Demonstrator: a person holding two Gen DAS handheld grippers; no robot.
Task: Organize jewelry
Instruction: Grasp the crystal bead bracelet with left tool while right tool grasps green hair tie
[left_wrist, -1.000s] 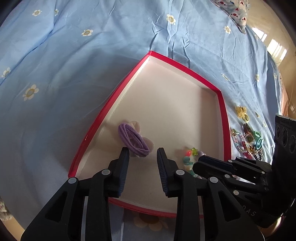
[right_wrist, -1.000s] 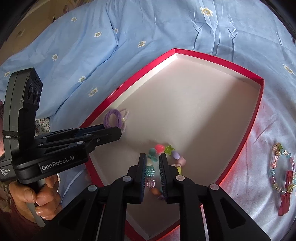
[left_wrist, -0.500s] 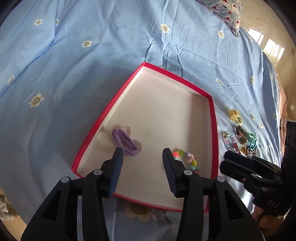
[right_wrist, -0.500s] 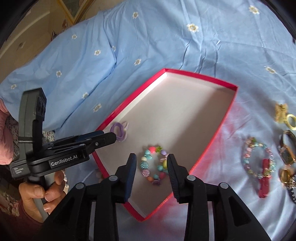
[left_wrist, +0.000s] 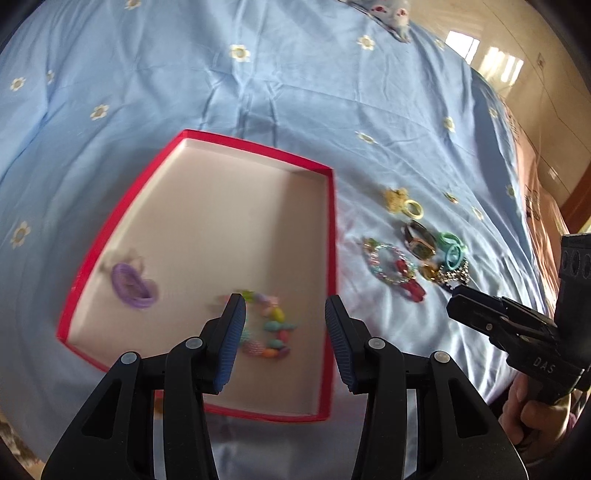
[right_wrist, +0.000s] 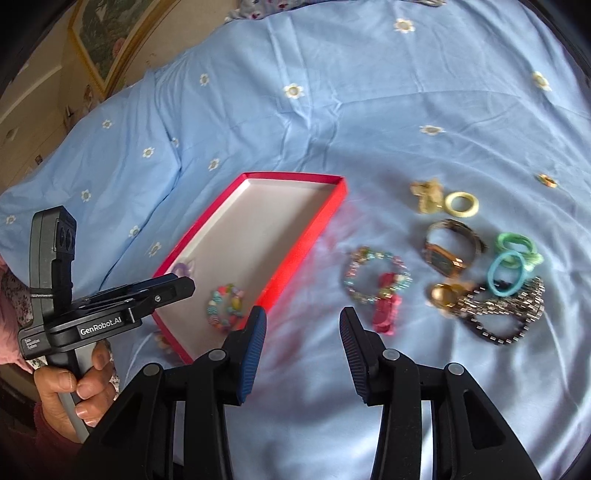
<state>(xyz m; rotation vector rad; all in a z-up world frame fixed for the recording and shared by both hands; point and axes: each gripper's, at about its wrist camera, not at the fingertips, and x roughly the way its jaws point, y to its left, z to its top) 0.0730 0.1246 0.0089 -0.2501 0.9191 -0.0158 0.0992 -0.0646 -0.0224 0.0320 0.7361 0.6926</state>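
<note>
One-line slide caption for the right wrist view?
Open, empty right gripper hovers over the blue bedsheet between the red box and the loose beaded bracelet.

**Right wrist view: jaws parted over bedspread, nothing between**

Right gripper (right_wrist: 303, 332) open above blue daisy-print bedspread (right_wrist: 332, 110); jaws just been opening, only bare cloth between the blue pads. Red box (right_wrist: 306, 236) lying left of centre on bedspread, holding multicoloured bead bracelet (right_wrist: 226, 306) near its near corner and purple hair tie (right_wrist: 183, 267) at its left edge. Left gripper (right_wrist: 177, 288) at left, tip over box's left rim, gripped by a hand (right_wrist: 74, 391); jaw gap not readable side-on. Loose on bedspread right of box: pastel bead bracelet with red charm (right_wrist: 376, 284), gold watch (right_wrist: 448, 249), cream ring (right_wrist: 461, 204), green and teal hair ties (right_wrist: 511, 262), dark chain bracelet (right_wrist: 502, 314).
</note>
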